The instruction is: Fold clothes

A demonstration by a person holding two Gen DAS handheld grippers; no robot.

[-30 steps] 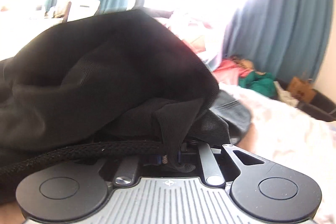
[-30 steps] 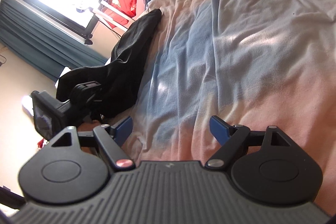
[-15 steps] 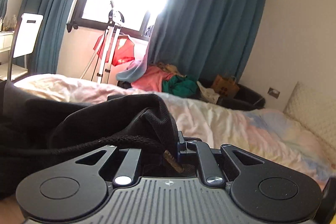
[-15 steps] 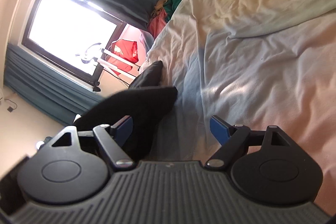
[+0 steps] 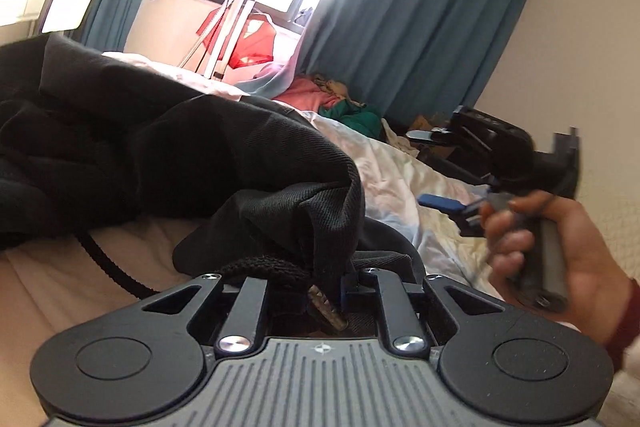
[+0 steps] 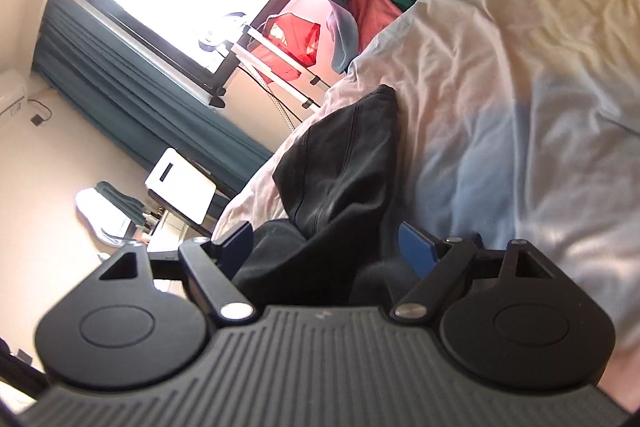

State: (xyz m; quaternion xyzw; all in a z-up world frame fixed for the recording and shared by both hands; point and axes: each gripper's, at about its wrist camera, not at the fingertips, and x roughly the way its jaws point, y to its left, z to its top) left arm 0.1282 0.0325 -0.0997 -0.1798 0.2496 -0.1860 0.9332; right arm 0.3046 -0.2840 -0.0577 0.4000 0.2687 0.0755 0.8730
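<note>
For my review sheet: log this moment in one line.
left tongs: shut on black garment | right tongs: open, above garment | surface: bed

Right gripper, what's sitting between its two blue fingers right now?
In the right wrist view, the right gripper stands open with a fold of the black garment between its fingers, pads apart from the cloth. Behind lies the bedsheet.

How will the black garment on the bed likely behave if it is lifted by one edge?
Probably floppy: the black garment bunches into soft folds where the left gripper pinches it. It looks fairly heavy for cloth, a thick weave with a drawcord. The cord may dangle or snag. It should not slip easily.
</note>
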